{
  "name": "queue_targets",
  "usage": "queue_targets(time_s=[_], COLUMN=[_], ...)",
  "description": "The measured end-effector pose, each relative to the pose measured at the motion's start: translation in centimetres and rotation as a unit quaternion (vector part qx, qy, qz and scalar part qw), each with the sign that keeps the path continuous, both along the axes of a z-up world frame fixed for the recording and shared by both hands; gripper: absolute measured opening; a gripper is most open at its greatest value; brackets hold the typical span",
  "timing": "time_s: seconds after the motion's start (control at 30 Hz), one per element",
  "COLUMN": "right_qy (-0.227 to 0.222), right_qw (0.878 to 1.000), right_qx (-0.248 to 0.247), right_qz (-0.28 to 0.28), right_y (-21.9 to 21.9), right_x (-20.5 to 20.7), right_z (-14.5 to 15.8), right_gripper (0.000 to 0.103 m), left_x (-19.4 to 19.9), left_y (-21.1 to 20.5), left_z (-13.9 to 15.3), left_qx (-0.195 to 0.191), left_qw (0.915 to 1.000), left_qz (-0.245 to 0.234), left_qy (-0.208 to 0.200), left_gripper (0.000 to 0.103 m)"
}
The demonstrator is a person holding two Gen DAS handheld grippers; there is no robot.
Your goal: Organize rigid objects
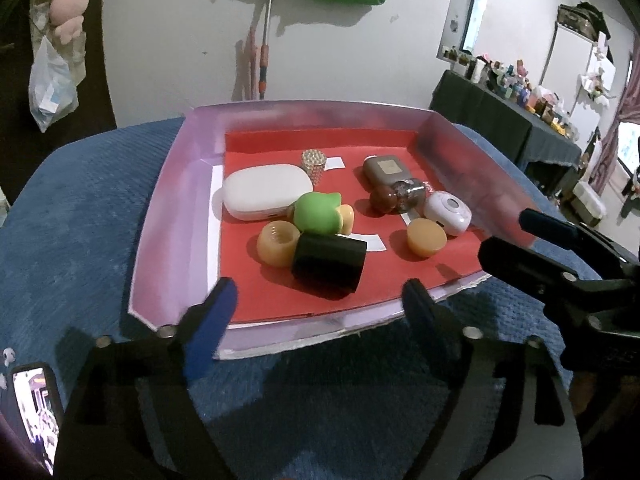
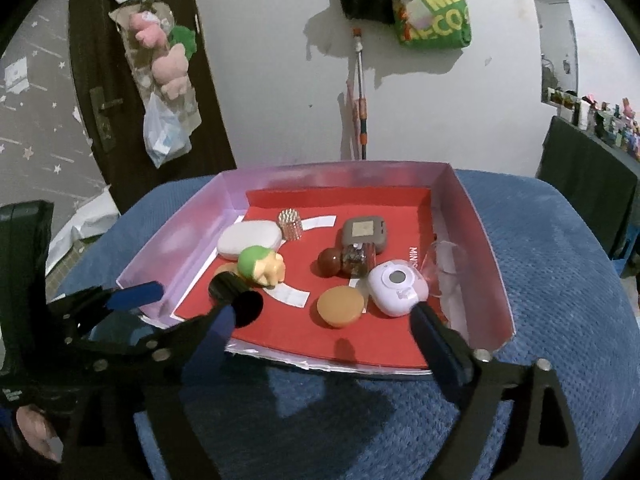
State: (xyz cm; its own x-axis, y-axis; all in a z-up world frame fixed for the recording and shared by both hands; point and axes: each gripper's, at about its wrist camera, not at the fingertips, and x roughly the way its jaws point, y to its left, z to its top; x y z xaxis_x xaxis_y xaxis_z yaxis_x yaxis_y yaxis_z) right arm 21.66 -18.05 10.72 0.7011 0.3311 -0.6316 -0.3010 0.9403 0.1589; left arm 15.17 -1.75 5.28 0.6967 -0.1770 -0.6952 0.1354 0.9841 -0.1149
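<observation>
A tray (image 1: 172, 216) with pink walls and a red floor lies on a blue cloth. It holds a white case (image 1: 262, 192), a studded cylinder (image 1: 314, 164), a green frog toy (image 1: 320, 214), a tan ring (image 1: 278, 242), a black cylinder (image 1: 330, 260), a grey case (image 1: 386, 170), a brown ball (image 1: 383, 199), a small jar (image 1: 410, 192), a white round device (image 1: 447, 212) and a tan cap (image 1: 426, 236). My left gripper (image 1: 320, 304) stands open at the tray's near edge, empty. My right gripper (image 2: 324, 320) is open over the near edge, before the tan cap (image 2: 340, 306).
The blue cloth (image 1: 80, 220) spreads around the tray on all sides. A phone (image 1: 32, 412) lies at its near left. A clear cup (image 2: 446, 264) lies by the tray's right wall. A mop handle (image 2: 360, 96) leans on the white wall behind. A dark table (image 1: 504, 120) stands at right.
</observation>
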Motion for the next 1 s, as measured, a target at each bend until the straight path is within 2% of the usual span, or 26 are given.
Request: queue_targets(time_s=[0.2, 0.47, 1.0], right_qy=[-0.025, -0.054, -0.011], right_qw=[0.999, 0.997, 0.998], right_qx=[-0.004, -0.028, -0.025], right_qz=[-0.028, -0.056, -0.05], right_y=[0.0, 0.2, 0.2], right_x=[-1.0, -2.0, -1.0], right_z=[0.1, -0.1, -2.7], right_gripper=[0.103, 0.103, 0.103], left_x=[-0.9, -1.7, -1.5], left_y=[0.4, 0.8, 1.1], left_z=[0.3, 0.3, -1.1], left_qx=[-0.001, 0.015, 0.026], left_qw=[0.9998, 0.9987, 0.9981], left_qz=[0.017, 0.043, 0.054], left_qy=[-0.009, -0.024, -0.014], left_gripper=[0.093, 0.095, 0.096])
